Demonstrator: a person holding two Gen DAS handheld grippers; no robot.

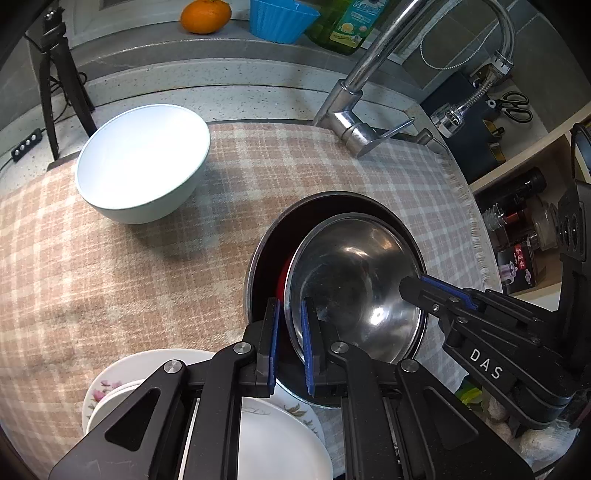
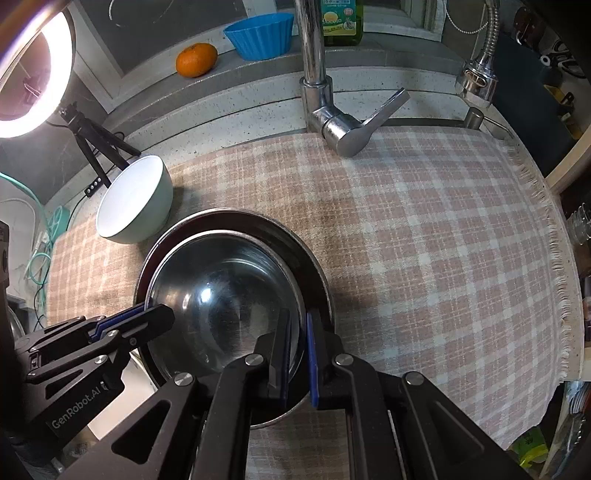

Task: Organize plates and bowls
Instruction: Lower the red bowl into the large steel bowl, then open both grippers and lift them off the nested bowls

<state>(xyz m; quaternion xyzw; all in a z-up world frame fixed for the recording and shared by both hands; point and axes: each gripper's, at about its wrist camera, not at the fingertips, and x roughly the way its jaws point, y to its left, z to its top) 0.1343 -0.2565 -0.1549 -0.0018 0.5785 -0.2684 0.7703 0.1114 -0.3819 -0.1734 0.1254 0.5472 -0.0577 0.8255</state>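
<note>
I see a shiny silver steel bowl (image 1: 354, 280) inside a dark round pan (image 1: 273, 240), a pale mint ceramic bowl (image 1: 142, 162), white floral-print plates (image 1: 110, 384), a pink-and-cream checked cloth (image 2: 424, 229), an orange tangerine (image 2: 195, 59) and a blue fluted cup (image 2: 260, 35).

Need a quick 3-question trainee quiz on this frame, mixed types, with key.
1. True or false: the steel bowl sits inside a larger dark bowl.
2. Which gripper clamps the steel bowl's rim? A) left gripper only B) right gripper only C) both
3. Fill in: the white bowl stands on the checked ____.

Key: 1 true; 2 C; 3 cloth.
</note>
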